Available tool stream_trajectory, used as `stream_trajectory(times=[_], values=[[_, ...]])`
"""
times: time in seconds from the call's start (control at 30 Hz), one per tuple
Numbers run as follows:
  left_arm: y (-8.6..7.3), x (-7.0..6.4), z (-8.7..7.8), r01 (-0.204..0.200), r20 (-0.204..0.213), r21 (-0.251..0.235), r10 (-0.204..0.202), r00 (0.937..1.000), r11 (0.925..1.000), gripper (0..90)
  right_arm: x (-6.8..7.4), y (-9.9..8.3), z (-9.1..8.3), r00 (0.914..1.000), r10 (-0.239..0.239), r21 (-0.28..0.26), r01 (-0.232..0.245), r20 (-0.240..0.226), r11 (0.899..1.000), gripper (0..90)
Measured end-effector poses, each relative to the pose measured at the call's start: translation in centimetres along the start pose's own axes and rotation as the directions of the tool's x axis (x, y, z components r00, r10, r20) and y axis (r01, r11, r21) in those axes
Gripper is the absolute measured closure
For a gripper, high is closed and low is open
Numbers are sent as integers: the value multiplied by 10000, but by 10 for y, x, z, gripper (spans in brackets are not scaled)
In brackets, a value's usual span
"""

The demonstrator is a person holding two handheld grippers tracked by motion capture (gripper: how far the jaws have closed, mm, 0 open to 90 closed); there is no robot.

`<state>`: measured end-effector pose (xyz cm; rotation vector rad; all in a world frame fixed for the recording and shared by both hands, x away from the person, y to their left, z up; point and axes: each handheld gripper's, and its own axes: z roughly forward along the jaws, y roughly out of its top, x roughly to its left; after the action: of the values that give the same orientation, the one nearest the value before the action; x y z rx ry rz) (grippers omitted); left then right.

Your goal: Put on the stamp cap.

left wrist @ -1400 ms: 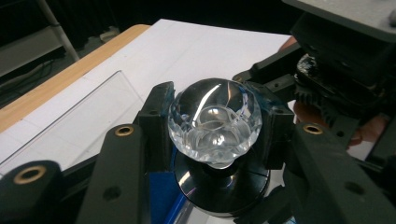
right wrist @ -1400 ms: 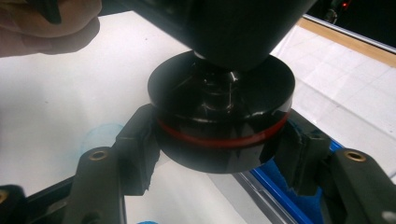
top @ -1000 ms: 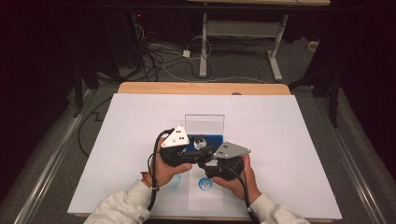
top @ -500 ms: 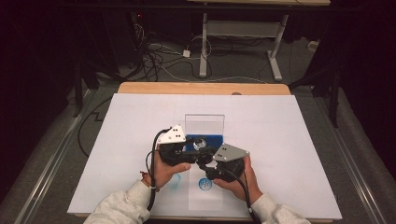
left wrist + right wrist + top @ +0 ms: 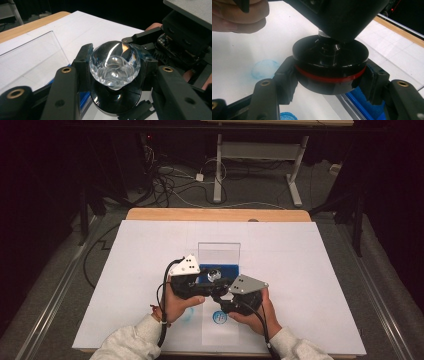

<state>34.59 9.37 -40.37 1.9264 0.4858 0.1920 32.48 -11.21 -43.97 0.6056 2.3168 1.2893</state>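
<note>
Left gripper view shows your left tongs [image 5: 113, 72] pinching the clear faceted crystal knob [image 5: 113, 64], which sits on top of a black round base [image 5: 115, 100]. Right gripper view shows your right tongs [image 5: 329, 82] clamped on that black round base [image 5: 330, 67] with its red band. High view places both at the tabletop's [image 5: 310, 250] middle, just in front of the clear case [image 5: 219, 254].

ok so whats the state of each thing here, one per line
left tongs: shut on the clear faceted crystal knob
right tongs: shut on the round black base with a red band
clear faceted crystal knob: upright on the black base, held off the table
clear plastic box with blue lining: open, lid standing up
white table sheet: flat, with blue smudges
</note>
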Motion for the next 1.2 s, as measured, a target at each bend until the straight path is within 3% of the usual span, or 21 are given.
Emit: stream_trajectory(times=[0.27, 0.47, 0.77, 0.93, 1.03, 1.2], values=[[4, -6, -1, -495, -264, 213, 501, 9984, 9985, 545, 0, -1, -1, 9999, -84, -4, 84, -96, 10000, 387], [5, -7, -2, -646, -314, 393, 658, 9973, 9971, 545, 0, -2, -1, 9998, -188, -4, 188, -36, 9998, 386], [6, -8, -4, -752, -394, 294, 763, 9963, 9967, 545, 1, -3, -2, 9998, -216, -130, 217, 50, 9997, 373], [8, -7, -8, -813, -455, 273, 825, 9956, 9963, 545, -1, -5, 0, 9998, -216, 190, 217, -51, 9996, 329], [8, -8, -10, -922, -503, 292, 936, 9943, 9953, 545, -1, -7, 0, 9984, -567, 308, 564, 83, 9979, 306], [9, -9, -13, -1063, -625, 382, 1085, 9921, 9936, 545, -2, -9, -2, 9978, -667, 389, 664, 54, 9970, 288]])
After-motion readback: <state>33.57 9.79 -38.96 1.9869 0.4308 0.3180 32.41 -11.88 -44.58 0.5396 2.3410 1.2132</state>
